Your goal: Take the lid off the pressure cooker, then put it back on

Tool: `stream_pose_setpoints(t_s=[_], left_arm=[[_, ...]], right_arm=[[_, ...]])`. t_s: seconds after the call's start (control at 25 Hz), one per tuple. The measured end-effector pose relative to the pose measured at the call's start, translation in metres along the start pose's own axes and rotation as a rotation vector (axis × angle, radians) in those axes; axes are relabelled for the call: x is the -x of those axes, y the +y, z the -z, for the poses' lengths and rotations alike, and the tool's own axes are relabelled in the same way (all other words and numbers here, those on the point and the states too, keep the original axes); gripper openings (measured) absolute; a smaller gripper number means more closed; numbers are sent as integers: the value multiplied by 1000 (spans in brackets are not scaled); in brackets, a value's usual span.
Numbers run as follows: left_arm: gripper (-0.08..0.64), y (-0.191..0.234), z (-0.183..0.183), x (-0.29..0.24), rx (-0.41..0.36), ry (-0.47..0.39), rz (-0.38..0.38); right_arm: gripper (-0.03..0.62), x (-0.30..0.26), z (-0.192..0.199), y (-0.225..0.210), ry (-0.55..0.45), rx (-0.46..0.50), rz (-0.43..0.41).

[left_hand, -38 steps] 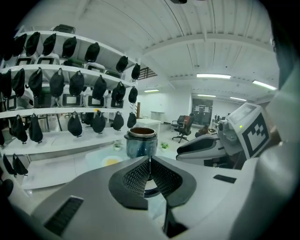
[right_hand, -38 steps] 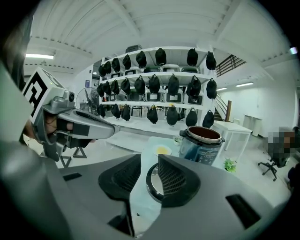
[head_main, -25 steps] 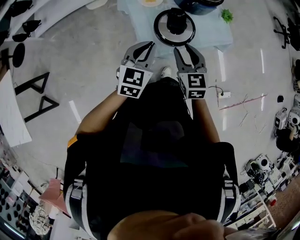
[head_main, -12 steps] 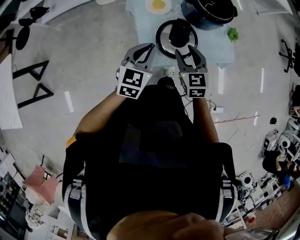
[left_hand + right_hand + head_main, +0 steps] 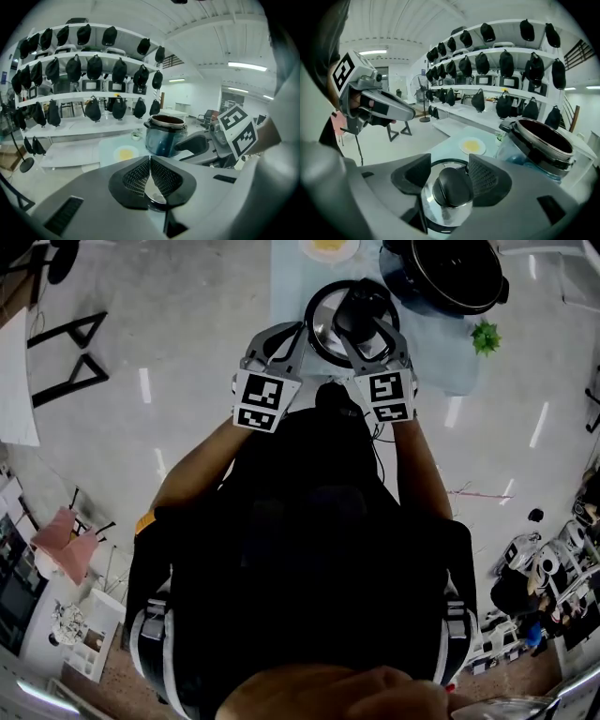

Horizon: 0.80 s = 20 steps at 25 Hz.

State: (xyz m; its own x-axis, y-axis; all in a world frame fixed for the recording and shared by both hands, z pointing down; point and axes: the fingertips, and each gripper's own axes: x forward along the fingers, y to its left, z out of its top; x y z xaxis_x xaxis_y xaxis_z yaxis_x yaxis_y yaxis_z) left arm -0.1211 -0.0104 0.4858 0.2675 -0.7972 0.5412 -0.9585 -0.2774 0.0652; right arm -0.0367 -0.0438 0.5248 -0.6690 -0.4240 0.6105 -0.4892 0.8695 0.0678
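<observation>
The pressure cooker lid (image 5: pixel 330 326), shiny steel with a black knob (image 5: pixel 452 187), lies flat on the pale blue table (image 5: pixel 291 287). The open dark pot (image 5: pixel 448 274) stands behind and to the right of it. My right gripper (image 5: pixel 449 174) is open, one jaw on each side of the knob. Its jaws have just been opening, and the pads do not press on the knob. My left gripper (image 5: pixel 285 336) hangs at the lid's left edge. In the left gripper view its pads (image 5: pixel 140 176) meet with nothing between them.
A small plate with something yellow (image 5: pixel 472 146) lies on the table beyond the lid. A little green plant (image 5: pixel 485 337) sits at the table's right. Shelves of black bags (image 5: pixel 93 70) line the far wall. Black stands (image 5: pixel 70 352) are on the floor to the left.
Both grippers have moved forward and down to the lid. The right one has come over the knob with its jaws wider apart. The pot has come further into view.
</observation>
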Motion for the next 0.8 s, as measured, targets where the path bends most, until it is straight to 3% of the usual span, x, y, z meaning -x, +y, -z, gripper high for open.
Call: stream_pose_setpoints(t_s=[0.48,0.8], left_arm=[[15,6,32,-41,137,58,-206],[14,1,61,-53,166,97,-209]], right_arm=[[301,-49,38,5,44,231,-296],[311,-70,59,13,65,298,-368]])
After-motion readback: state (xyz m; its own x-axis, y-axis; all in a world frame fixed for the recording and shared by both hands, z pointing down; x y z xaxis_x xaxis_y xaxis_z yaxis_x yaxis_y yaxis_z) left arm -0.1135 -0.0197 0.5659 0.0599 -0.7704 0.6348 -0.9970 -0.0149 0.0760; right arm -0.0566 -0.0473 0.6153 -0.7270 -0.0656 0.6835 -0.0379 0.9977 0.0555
